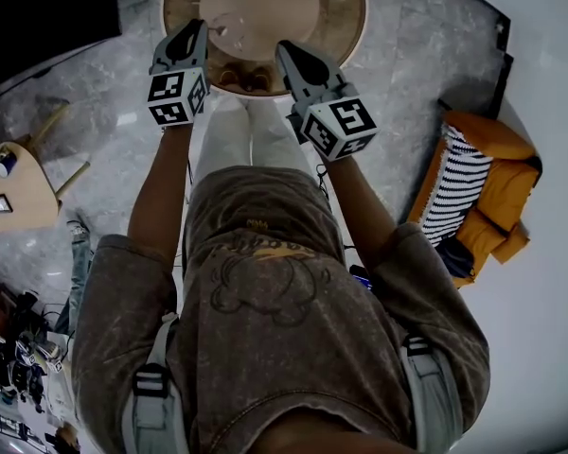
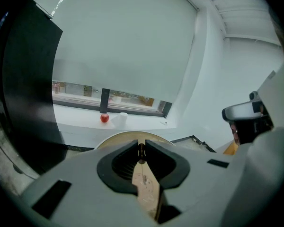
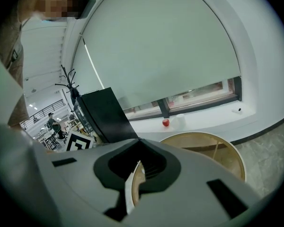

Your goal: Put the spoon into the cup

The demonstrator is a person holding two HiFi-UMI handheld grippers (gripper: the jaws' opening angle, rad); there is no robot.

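My left gripper (image 1: pixel 204 26) hangs over the near left rim of a round wooden table (image 1: pixel 346 12). It is shut on a thin spoon (image 2: pixel 141 151), which is pinched upright between the tips in the left gripper view; a small shiny piece (image 1: pixel 223 30) sticks out past the tip over the tabletop. My right gripper (image 1: pixel 284 49) is beside it at the table's near edge, tips together (image 3: pixel 138 140) with nothing between them. A white cup (image 2: pixel 122 118) stands far off on the window ledge next to a red apple (image 2: pixel 104 118). I cannot make out a cup on the table.
The person's legs in pale trousers (image 1: pixel 237 140) stand against the table's near edge. An orange armchair with a striped cushion (image 1: pixel 483 187) is at the right, a small wooden side table (image 1: pixel 19 201) at the left. A black panel (image 3: pixel 102 115) stands by the window.
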